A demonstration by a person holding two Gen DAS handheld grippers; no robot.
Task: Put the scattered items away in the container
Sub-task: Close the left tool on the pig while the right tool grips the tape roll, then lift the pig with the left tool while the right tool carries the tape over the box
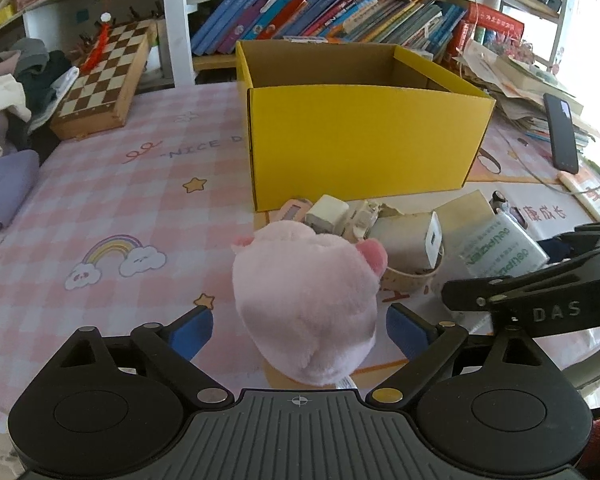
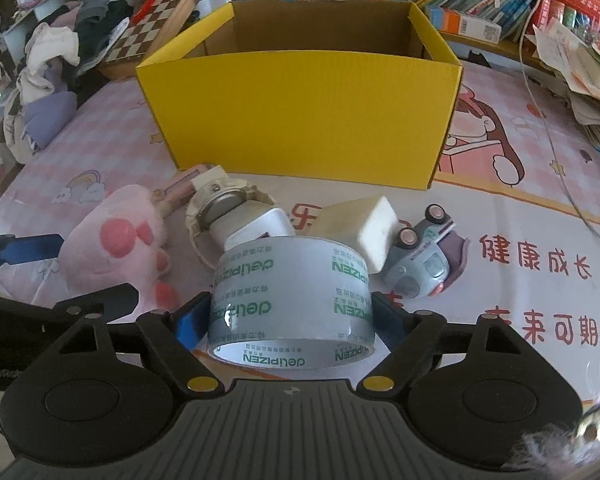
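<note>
An open yellow cardboard box [image 1: 360, 136] stands on the pink tablecloth; it also shows in the right wrist view [image 2: 300, 120]. A pink plush pig [image 1: 306, 304] sits between the open blue pads of my left gripper [image 1: 300, 332], with gaps on both sides. My right gripper [image 2: 290, 320] has its pads against both sides of a clear tape roll [image 2: 292, 304]. In front of the box lie a white charger [image 2: 256, 228], a watch [image 2: 220, 204], a cream block [image 2: 364, 228] and a toy car [image 2: 424, 256]. The pig also shows in the right wrist view [image 2: 116, 240].
A chessboard [image 1: 104, 80] and a pile of clothes [image 1: 12, 92] lie at the far left. Books [image 1: 320, 12] fill the shelf behind the box. A paper stack [image 1: 520, 80], a black phone [image 1: 560, 132] and a cable [image 2: 548, 128] are at the right.
</note>
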